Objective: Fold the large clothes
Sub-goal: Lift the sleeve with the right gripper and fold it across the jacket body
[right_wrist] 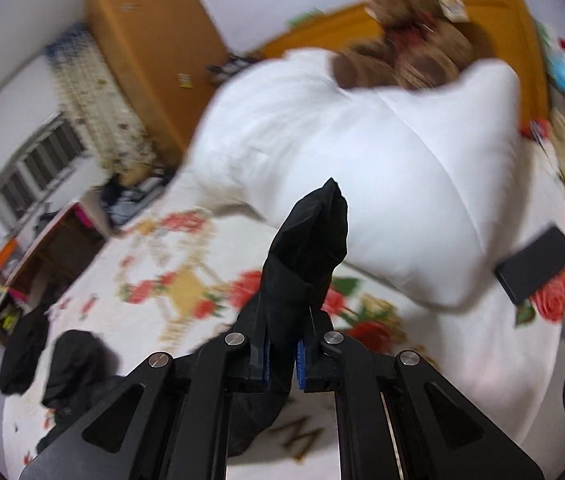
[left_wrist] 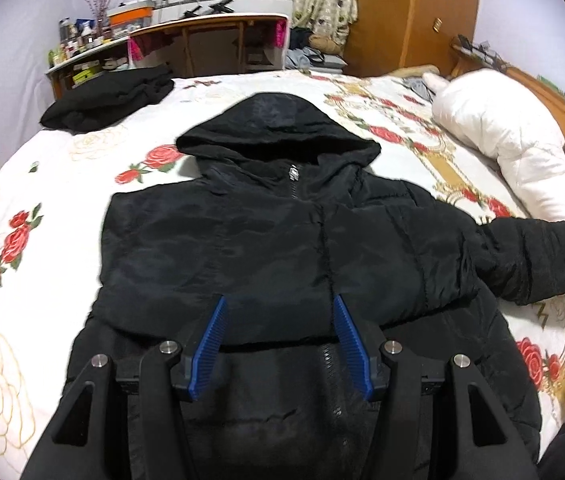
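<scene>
garment: black hooded puffer jacket (left_wrist: 282, 240) lies front up and zipped on the white bedsheet printed with red roses (left_wrist: 22, 208), hood toward the far edge of the bed.
sleeve: the jacket's black sleeve (left_wrist: 542, 256) stretches out to the right over the sheet, its end leaving the left view.
left gripper (left_wrist: 281, 312): my blue ribbed fingers (left_wrist: 212, 344) stand wide apart above the jacket's lower front, holding nothing.
right gripper (right_wrist: 282, 354): my jaws are closed on the black sleeve cuff (right_wrist: 310, 236), which sticks up between the fingers, raised off the sheet.
left view only: a folded pile of black clothing (left_wrist: 110, 96) on the far left corner of the bed; a wooden desk (left_wrist: 210, 40) under a barred window.
right view only: a white quilted duvet (right_wrist: 362, 160) bunched near the headboard, a brown teddy bear (right_wrist: 410, 20) behind it, a dark flat phone (right_wrist: 534, 264) on the sheet beside the duvet. this view is blurred.
</scene>
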{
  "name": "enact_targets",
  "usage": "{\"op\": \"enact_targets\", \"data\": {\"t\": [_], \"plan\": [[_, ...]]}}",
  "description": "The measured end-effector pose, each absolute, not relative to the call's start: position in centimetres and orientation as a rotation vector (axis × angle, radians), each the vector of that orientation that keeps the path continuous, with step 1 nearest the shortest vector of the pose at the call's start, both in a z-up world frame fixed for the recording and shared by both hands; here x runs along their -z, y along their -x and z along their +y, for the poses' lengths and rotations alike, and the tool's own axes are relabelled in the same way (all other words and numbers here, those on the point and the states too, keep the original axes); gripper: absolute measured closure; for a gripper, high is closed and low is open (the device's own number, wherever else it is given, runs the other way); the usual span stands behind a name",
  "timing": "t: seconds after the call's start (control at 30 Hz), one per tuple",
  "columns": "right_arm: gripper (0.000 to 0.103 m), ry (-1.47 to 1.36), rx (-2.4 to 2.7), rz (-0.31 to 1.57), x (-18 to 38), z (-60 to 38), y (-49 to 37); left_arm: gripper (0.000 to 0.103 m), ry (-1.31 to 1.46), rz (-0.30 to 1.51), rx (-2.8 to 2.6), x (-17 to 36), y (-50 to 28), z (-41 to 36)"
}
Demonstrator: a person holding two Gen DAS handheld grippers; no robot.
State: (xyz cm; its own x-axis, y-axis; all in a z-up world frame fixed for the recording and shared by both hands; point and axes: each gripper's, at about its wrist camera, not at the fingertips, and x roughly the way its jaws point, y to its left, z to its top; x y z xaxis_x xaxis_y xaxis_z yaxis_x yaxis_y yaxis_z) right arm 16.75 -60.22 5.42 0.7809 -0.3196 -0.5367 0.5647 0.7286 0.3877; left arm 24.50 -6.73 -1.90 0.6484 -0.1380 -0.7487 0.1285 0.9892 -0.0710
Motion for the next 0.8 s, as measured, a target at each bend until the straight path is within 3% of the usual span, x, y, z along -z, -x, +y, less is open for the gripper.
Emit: {"op": "enact_targets", "data": {"t": [0.33,0.57,0.8], "plan": [[0.094,-0.457,0.257,0.415,-12.5,-50.1,-21.0,0.046,0.076,0.824,0.106,-0.4,-22.4,-1.8],[0.094,-0.378,0.090,0.466,-12.5,-41.3,-24.4,0.046,0.097,0.817,0.068,-0.8,-21.8,0.6],[0.094,-0.293,-0.061,0.564,-8.7,-32.1,-27.9,0.046,0.135,0.821,0.032,0.1,-21.7,3.8]]}}
